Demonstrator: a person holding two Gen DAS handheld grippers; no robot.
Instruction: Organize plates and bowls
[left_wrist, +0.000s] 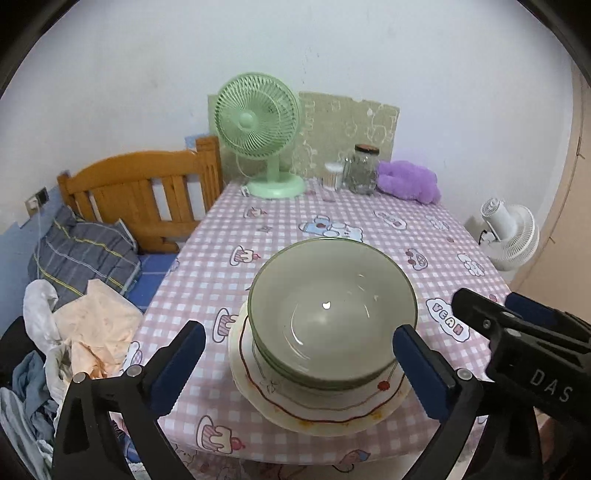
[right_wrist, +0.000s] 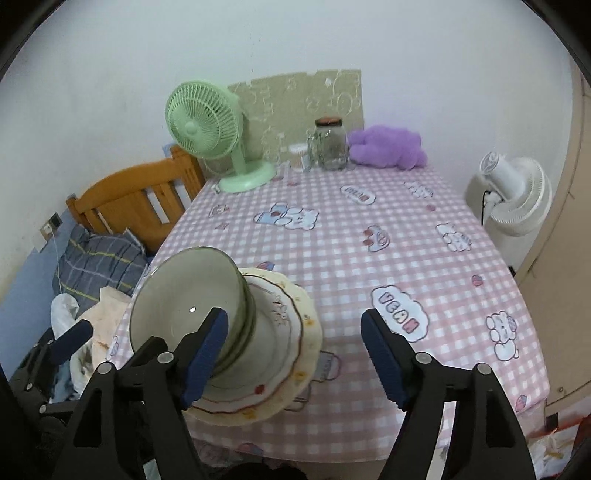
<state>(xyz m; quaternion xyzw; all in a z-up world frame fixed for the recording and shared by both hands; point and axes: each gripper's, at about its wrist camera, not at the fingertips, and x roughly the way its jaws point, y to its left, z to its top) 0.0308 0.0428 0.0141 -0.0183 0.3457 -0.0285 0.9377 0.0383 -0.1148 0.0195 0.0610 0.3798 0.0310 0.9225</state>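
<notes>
Left gripper (left_wrist: 299, 358) fills the foreground of the left wrist view, its blue pads (left_wrist: 181, 363) spread wide with nothing clamped; they flank the bowls (left_wrist: 332, 314) without touching. Two green bowls sit nested, stacked on plates (left_wrist: 321, 410) with a red wavy line, near the front edge of the table (left_wrist: 369, 221), which wears a pink checked cloth. Right gripper (left_wrist: 517, 332) shows at the right edge, beside the stack. Behind stand a green fan (left_wrist: 258, 122), a jar (left_wrist: 364, 170) and a purple toy (left_wrist: 410, 181).

Right wrist view: right gripper (right_wrist: 295, 354) holds its jaws apart over bare cloth, gripping nothing. Its left pad (right_wrist: 207, 358) overlaps the bowls (right_wrist: 184, 299) in the picture; contact cannot be judged. The plates (right_wrist: 291, 332) lie under them at the table's (right_wrist: 406, 229) front left. Left gripper (right_wrist: 70, 339) is partly visible at far left.
</notes>
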